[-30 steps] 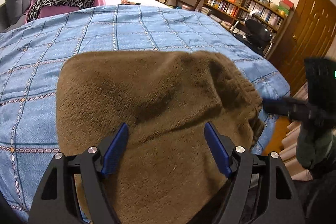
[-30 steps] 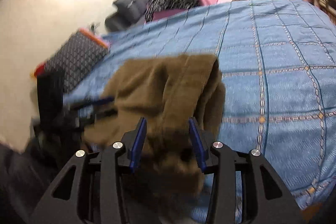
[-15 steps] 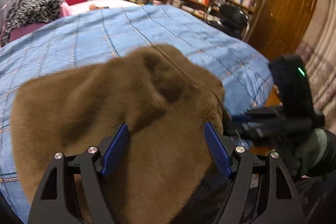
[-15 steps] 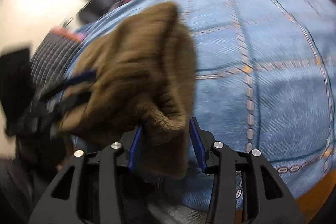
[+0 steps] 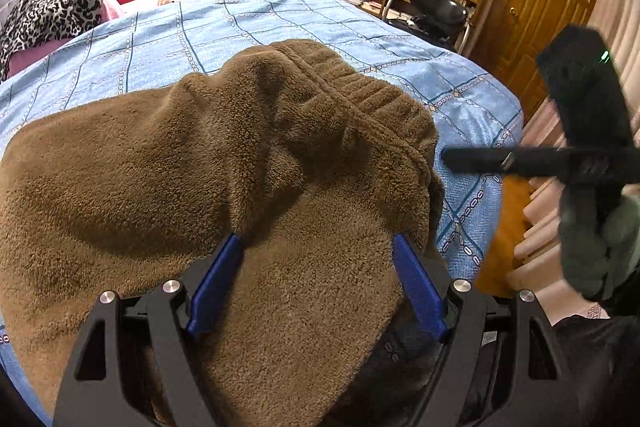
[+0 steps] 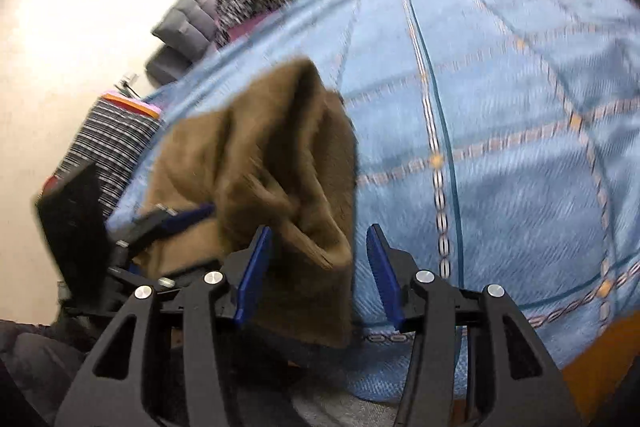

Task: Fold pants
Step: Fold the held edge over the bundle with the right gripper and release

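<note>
1. The brown fleece pants (image 5: 248, 163) are lying bunched on the blue checked bedspread (image 5: 168, 31), filling the middle and lower left of the left wrist view, with the ribbed waistband (image 5: 368, 95) curling toward the upper right of the heap.
2. The left hand-held gripper (image 5: 316, 283) is sitting at the bottom centre of that view, its blue pads (image 5: 214, 287) spread wide, and a thick fold of the pants is lying between them and running down under the frame edge.
3. The left pad is touching the fleece where a crease begins; whether the fabric is truly being pinched or only resting in the gap, I cannot tell.
4. Over on the right edge of the same view, the right hand-held gripper (image 5: 444, 159) is reaching in level, its tip just beside the waistband end of the pants, gripped by a gloved hand (image 5: 592, 239).
5. In the right wrist view, blurred, the right hand-held gripper (image 6: 318, 267) is at bottom centre and its jaws have just been opening.
6. A hanging corner of the pants (image 6: 280, 179) is sitting between those pads, lying against the left one, while bedspread is showing between the fabric and the right pad.
7. So the right hand-held gripper is standing spread, not clamping the cloth.
8. At the left of that view, the left hand-held gripper (image 6: 176, 219) is poking into the lower left side of the heap.
</note>
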